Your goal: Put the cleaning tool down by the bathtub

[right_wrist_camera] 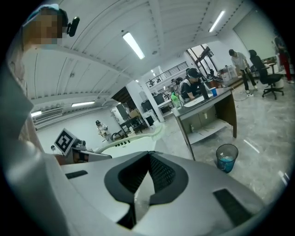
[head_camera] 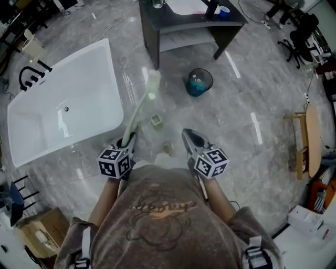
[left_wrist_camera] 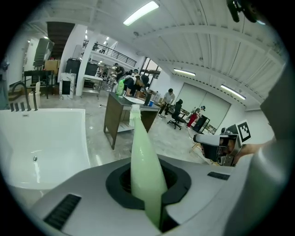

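My left gripper [head_camera: 127,141] is clamped tight on the green handle [head_camera: 137,113]. My right gripper [head_camera: 191,137] has its jaws together, empty. My forearms [head_camera: 107,193] reach forward, side by side.

light: bright, even, ceiling tubes [left_wrist_camera: 142,12] | glare: streaks on glossy floor [head_camera: 255,126] | gripper views: fisheye, dark corners
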Tool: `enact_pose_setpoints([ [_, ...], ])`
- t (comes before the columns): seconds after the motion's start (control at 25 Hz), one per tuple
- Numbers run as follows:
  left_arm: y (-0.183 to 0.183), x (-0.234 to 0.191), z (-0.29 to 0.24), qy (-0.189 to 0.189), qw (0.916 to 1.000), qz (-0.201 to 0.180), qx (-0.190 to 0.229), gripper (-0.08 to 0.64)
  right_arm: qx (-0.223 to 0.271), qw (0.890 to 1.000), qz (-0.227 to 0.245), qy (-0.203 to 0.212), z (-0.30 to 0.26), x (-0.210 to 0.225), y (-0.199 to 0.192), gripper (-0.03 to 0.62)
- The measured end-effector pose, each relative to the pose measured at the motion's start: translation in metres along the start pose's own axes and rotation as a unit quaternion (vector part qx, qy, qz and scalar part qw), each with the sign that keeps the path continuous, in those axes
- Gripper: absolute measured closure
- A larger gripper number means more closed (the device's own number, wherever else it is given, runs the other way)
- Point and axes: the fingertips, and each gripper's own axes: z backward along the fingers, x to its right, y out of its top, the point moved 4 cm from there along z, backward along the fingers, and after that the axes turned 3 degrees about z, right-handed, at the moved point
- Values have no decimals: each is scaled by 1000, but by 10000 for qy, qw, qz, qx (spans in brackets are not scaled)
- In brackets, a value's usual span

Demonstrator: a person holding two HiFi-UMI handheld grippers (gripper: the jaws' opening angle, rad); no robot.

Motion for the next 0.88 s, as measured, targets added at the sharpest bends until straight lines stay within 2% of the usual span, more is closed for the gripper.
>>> enact_pose_setpoints([
  [0.32, 24, -19, -18, 130, 9998, 155, 56, 549, -317, 9992, 142, 217, -48, 3, 11, 592],
  [0.6, 36, -36, -32, 144, 9999, 10, -96, 549, -340, 9993, 142, 52, -71, 3, 16, 592],
  [0.88, 36, -56, -53, 152, 9996, 167, -179, 549, -463, 9989, 57, -39, -98, 8, 9, 592],
])
